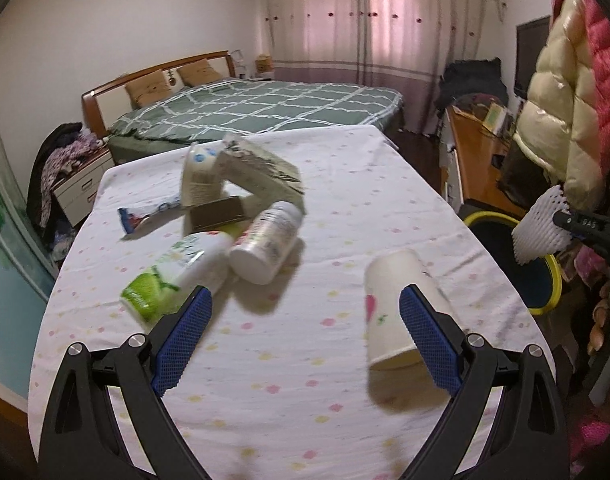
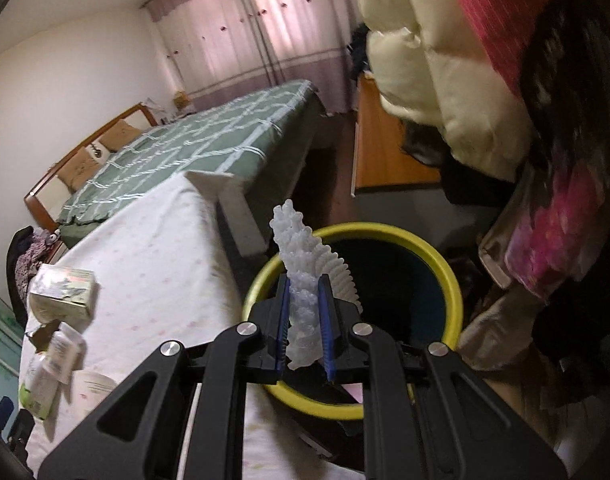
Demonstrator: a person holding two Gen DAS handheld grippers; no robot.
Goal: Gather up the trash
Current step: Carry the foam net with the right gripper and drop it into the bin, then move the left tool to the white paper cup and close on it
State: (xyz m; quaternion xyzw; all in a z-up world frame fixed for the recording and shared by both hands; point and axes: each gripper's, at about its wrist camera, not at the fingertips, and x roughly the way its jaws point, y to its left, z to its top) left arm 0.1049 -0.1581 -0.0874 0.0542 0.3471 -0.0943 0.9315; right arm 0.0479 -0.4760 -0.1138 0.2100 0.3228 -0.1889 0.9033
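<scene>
My right gripper is shut on a white foam net sleeve and holds it over the yellow-rimmed bin; the sleeve and bin also show at the right of the left wrist view. My left gripper is open above the table. A white paper cup lies on its side by the right finger. Two white bottles, a green-labelled bottle, a carton and a wrapper lie beyond.
A bed stands behind the table. A wooden desk and hanging puffer jackets are at the right, close to the bin. A nightstand with clothes stands at the left.
</scene>
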